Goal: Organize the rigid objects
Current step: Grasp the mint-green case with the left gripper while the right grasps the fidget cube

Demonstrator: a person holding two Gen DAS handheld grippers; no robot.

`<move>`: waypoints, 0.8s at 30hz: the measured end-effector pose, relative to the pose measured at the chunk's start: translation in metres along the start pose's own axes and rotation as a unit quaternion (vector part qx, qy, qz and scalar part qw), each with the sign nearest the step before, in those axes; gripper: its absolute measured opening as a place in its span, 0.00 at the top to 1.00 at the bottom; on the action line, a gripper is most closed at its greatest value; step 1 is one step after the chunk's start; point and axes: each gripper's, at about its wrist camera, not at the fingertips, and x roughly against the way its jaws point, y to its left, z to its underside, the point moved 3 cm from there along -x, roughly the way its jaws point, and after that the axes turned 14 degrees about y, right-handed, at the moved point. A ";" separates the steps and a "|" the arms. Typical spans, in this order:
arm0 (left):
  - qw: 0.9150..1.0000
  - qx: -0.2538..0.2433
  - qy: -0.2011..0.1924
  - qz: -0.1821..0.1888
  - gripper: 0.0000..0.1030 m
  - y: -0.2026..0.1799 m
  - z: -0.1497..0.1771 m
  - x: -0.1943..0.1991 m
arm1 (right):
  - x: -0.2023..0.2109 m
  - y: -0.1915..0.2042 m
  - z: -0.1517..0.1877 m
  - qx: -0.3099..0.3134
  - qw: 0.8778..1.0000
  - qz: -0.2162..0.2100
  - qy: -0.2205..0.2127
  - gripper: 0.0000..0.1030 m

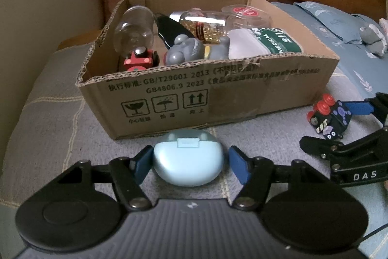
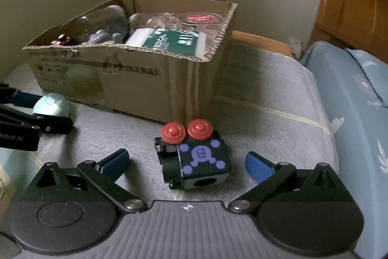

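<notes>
A pale blue oval case [image 1: 188, 162] lies on the grey bedspread in front of the cardboard box [image 1: 242, 98]. My left gripper [image 1: 190, 154] straddles it. The left pad [image 1: 143, 163] is at the case's side, while a narrow gap shows at the right pad [image 1: 238, 165]. To the right, a black toy block with red knobs and purple marks [image 2: 196, 159] sits between the wide-open fingers of my right gripper [image 2: 186, 157], touching neither pad. The box [image 2: 133, 79] holds a clear bottle, a red toy, a grey figure, a jar and a green medical pack.
A blue patterned pillow and quilt [image 2: 359, 113] lie to the right, with a wooden headboard [image 2: 351, 4] behind. A curtain and wall stand beyond the box. A small grey toy [image 1: 373, 38] rests on the blue bedding.
</notes>
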 end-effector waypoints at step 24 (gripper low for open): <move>1.000 0.010 0.008 0.002 0.21 -0.002 0.001 -0.002 | -0.003 0.006 -0.010 0.096 0.993 -0.051 0.048 0.00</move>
